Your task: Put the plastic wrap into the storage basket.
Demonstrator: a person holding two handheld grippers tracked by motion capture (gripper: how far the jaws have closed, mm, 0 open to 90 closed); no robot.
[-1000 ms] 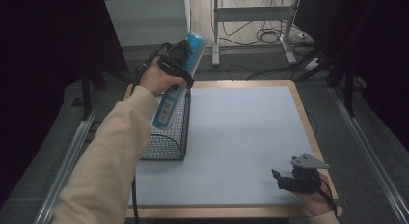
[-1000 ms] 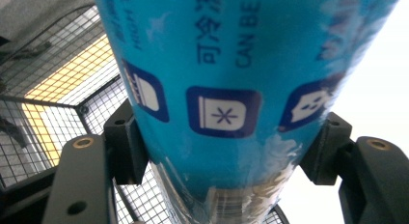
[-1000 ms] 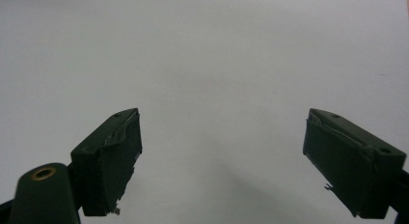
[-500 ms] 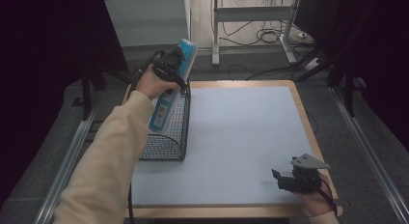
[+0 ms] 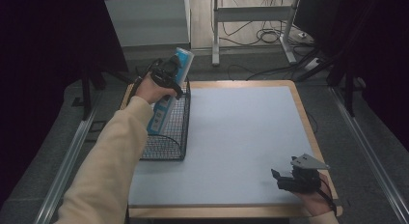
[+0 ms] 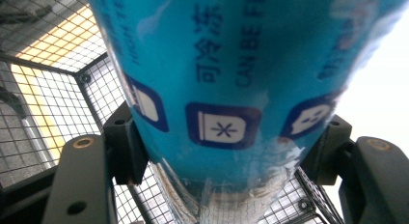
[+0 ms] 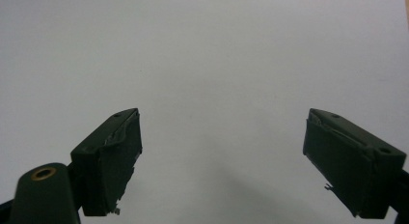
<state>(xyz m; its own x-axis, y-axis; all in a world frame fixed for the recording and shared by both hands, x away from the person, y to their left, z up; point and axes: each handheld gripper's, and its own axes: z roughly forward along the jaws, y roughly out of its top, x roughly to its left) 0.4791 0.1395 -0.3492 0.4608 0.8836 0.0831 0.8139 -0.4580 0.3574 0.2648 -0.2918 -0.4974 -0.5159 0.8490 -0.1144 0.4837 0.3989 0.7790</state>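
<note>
The left gripper's (image 5: 166, 75) fingers (image 6: 126, 147) are clamped on either side of a tall blue package (image 6: 226, 84), gripping it near its crimped lower end as the left gripper view shows it, with wire mesh close behind on all sides. From the high view the package stands tilted, its lower part already inside the wire basket (image 5: 169, 137) at the left edge of the worktop (image 5: 241, 132) and its top leaning out above the far rim. To finish the placing well, the hand should probably keep the package clear of the basket walls, ease it down until its end meets the mesh floor, and only then let go, so it does not tip over the rim. The right gripper (image 5: 289, 178) rests at the near right corner of the worktop, its fingers (image 7: 111, 161) spread wide over bare surface, holding nothing. Compared with a second earlier, the left hand and package have sunk lower into the basket, while the right gripper has kept its place.
</note>
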